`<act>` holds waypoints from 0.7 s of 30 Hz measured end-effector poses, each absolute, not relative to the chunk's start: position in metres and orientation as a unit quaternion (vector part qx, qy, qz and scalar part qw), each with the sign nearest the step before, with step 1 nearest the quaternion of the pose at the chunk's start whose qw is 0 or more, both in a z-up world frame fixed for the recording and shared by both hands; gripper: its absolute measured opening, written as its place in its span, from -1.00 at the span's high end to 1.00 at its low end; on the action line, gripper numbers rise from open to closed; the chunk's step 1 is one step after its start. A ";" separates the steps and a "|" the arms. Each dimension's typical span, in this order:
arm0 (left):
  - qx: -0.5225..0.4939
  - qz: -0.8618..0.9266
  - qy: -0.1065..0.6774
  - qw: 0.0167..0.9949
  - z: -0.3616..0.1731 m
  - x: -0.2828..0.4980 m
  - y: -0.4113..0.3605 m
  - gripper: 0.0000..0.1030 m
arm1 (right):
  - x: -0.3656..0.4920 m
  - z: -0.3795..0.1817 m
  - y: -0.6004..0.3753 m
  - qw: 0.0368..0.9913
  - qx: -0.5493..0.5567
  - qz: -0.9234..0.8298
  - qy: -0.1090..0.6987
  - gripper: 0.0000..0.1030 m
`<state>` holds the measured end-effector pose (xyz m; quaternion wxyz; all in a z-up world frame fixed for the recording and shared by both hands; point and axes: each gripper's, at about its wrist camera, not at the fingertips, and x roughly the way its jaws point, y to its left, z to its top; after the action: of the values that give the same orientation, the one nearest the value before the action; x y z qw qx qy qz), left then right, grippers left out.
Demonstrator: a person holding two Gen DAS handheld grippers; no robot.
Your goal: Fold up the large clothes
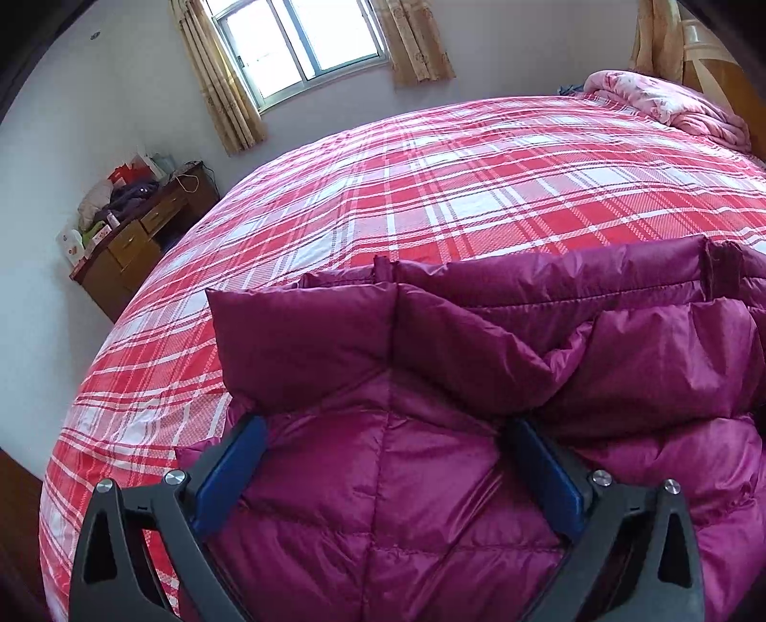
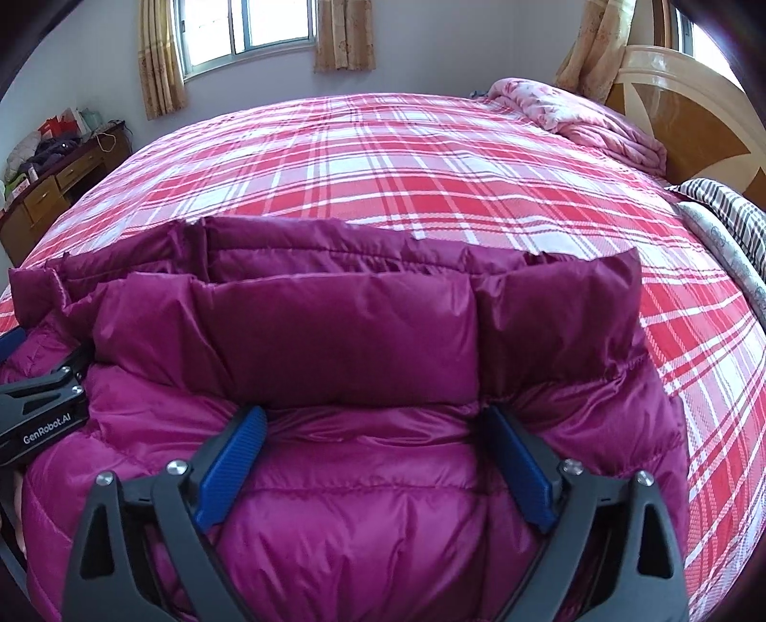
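Magenta down jacket lies on the bed at the near edge, folded into a wide bundle; its long axis runs left to right along that edge, and a puffy quilted panel is turned over on top, its free edge toward the far side of the bed. Left gripper: jaws spread wide over the jacket's left part, blue pads on either side of a fold, not pressing it. Right gripper: jaws likewise wide apart over the right part, fabric between them but no pinch visible. In the right wrist view, the left gripper's black body shows at the left edge, resting against the jacket. Bed surface: red, pink and white plaid cover, flat, free beyond the jacket. At the far right corner, a bunched pink floral quilt against the wooden headboard; along the right edge a striped blanket. Room: pale walls, window with tan curtains behind the far edge. Left of the bed, a wooden dresser piled with clothes and bags, well apart from the jacket.
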<state>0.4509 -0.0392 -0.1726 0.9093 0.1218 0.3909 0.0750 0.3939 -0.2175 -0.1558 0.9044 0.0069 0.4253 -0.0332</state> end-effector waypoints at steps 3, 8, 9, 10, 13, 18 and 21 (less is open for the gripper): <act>0.124 0.077 0.390 0.909 -0.173 0.451 -0.040 -0.98 | 0.394 -0.156 -0.218 0.904 0.006 -0.034 0.427 -0.84; 0.124 0.077 0.390 0.909 -0.173 0.451 -0.040 -0.98 | 0.396 -0.157 -0.217 0.903 0.005 -0.036 0.429 -0.85; 0.124 0.077 0.389 0.909 -0.173 0.451 -0.040 -0.98 | 0.396 -0.158 -0.217 0.902 0.005 -0.036 0.429 -0.85; 0.124 0.077 0.390 0.909 -0.173 0.451 -0.040 -0.98 | 0.396 -0.158 -0.217 0.902 0.004 -0.036 0.430 -0.86; 0.124 0.077 0.390 0.909 -0.173 0.451 -0.040 -0.98 | 0.396 -0.158 -0.217 0.902 0.003 -0.037 0.430 -0.86; 0.125 0.079 0.389 0.909 -0.173 0.450 -0.040 -0.98 | 0.397 -0.158 -0.215 0.902 0.000 -0.041 0.431 -0.86; 0.125 0.079 0.388 0.909 -0.173 0.450 -0.040 -0.98 | 0.397 -0.158 -0.214 0.901 -0.005 -0.044 0.432 -0.87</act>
<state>0.4498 -0.0402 -0.1728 0.9095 0.1251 0.3885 0.0793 0.3971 -0.2139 -0.1583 0.9010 -0.0049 0.4317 -0.0437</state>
